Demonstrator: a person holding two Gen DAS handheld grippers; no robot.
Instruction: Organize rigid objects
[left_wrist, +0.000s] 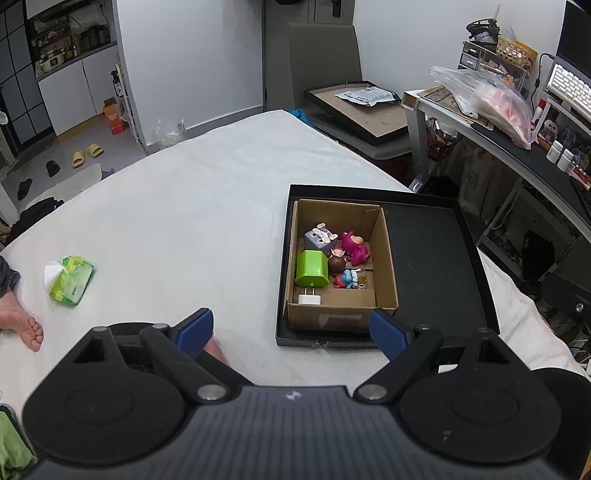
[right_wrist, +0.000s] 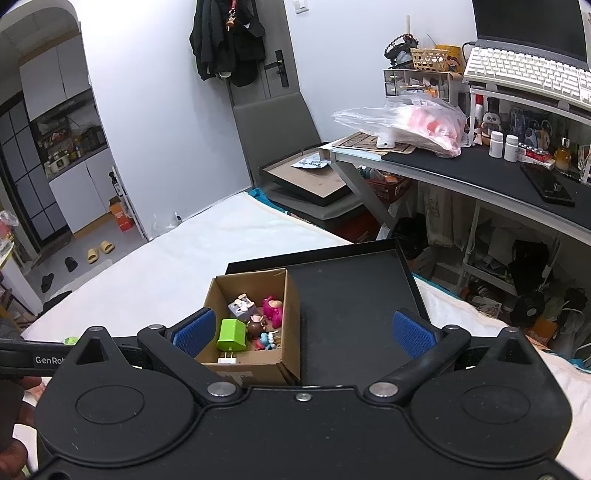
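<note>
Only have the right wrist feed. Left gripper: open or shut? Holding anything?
Observer: Left gripper is open, with nothing between its pads.
Operator: Anything loose further left, out of my frame?
Observer: One green tissue pack lies on the white bed, well apart from the black tray.
Operator: Anything else on that side?
Observer: A person's bare foot rests on the bed, near the pack but not touching it.

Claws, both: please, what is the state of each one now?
Left claw: open, holding nothing.
Right claw: open, holding nothing.
</note>
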